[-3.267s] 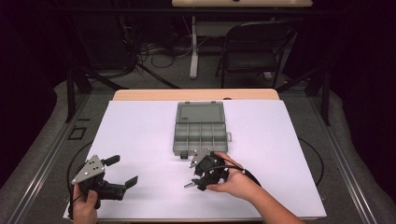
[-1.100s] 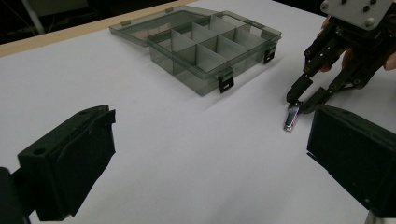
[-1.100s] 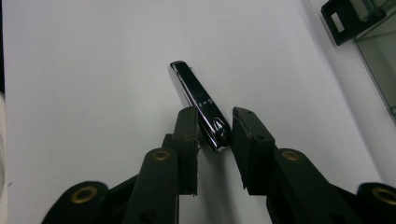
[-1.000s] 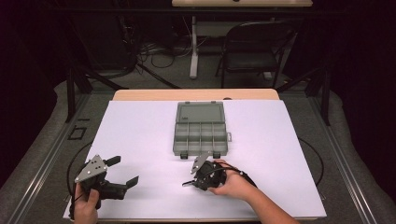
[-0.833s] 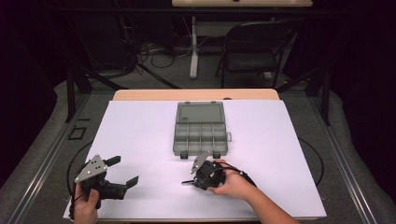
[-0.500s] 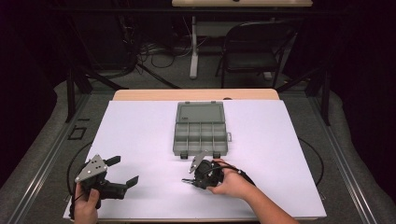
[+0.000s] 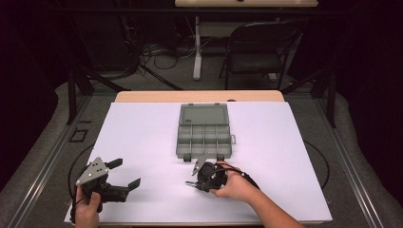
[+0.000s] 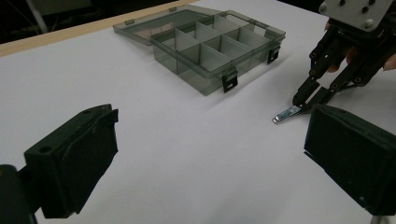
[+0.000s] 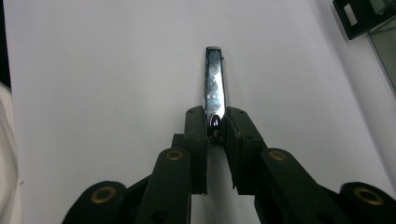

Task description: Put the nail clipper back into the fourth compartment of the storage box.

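White table (image 7: 142,128) carries my open box (image 7: 203,137) at 12 o'clock. My right claw (image 7: 192,183) pinches a metal strip (image 9: 214,84) by one end, seemingly to box it; my left claw (image 7: 124,174) waits wide at 8.

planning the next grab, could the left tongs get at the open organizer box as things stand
Probably yes. The left tongs are open and hold nothing, and bare white table lies between them and the organizer box. The right tongs, pinching a metal clip, sit off to the side.
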